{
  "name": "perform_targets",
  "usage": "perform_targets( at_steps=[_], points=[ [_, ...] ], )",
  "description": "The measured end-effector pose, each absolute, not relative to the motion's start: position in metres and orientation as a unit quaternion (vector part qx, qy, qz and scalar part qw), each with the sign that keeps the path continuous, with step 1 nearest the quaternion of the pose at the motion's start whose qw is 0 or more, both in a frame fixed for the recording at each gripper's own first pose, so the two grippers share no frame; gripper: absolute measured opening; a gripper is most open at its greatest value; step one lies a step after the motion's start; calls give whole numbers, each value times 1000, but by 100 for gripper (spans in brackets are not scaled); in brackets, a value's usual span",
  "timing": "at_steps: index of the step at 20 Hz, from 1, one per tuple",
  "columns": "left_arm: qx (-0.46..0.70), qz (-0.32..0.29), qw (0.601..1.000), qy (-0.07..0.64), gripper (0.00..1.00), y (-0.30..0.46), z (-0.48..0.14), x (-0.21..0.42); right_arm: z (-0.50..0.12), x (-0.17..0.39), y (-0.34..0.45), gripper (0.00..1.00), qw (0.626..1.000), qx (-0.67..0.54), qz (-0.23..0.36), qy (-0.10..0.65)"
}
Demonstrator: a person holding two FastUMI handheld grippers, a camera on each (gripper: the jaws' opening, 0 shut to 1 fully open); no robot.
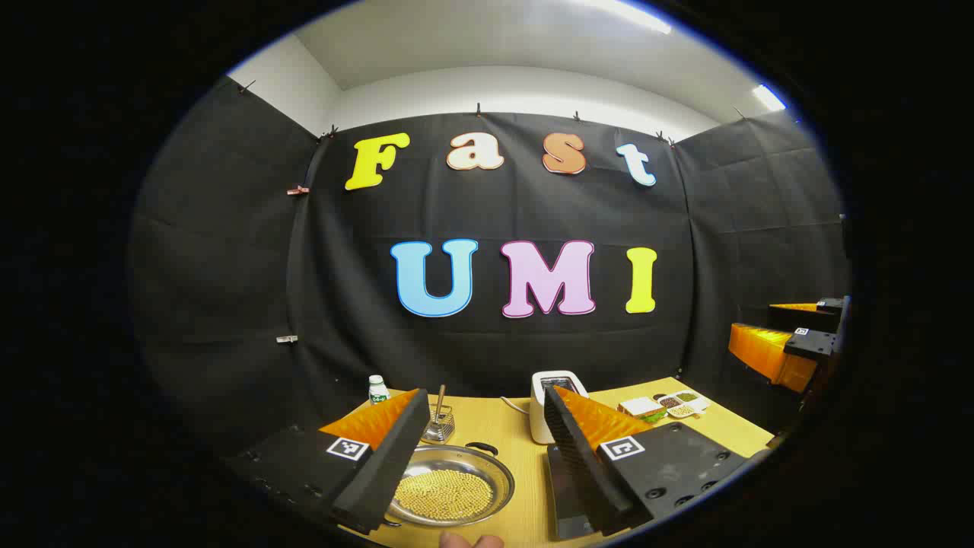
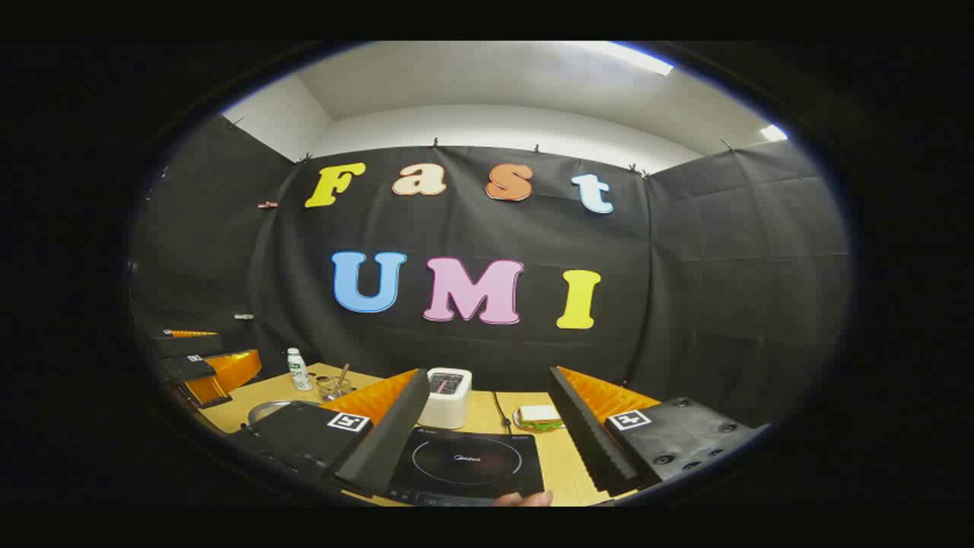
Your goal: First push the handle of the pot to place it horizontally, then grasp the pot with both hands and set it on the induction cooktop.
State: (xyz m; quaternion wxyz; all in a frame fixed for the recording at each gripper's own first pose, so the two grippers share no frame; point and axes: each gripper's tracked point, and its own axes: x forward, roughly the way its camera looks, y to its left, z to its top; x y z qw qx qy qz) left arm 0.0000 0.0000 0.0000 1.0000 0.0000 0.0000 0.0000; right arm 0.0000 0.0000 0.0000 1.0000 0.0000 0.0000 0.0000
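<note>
Yellow wooden worktop (image 1: 525, 449) | both grippers' fingers spread wide, gripping nothing | risk: shallow steel pot (image 1: 449, 487) of yellow beads tips, spilling near black induction cooktop (image 2: 468, 464).

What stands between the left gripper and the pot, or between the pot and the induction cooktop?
Nothing visible. The open left gripper hangs over the pot of yellow grains. The induction cooktop top is bare; the toaster stands behind it.

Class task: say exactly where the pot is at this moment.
In the left gripper view the pot sits on the yellow table, between that gripper's open fingers, beside the induction cooktop.
</note>
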Motion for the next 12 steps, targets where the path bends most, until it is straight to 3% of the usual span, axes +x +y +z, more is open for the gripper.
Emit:
perform_targets(
  at_steps=[12],
  points=[
    [9,-6,1000,-5,95,-7,6,1,-10,-3,-5,98,1000,10,-5,10]
  ],
)
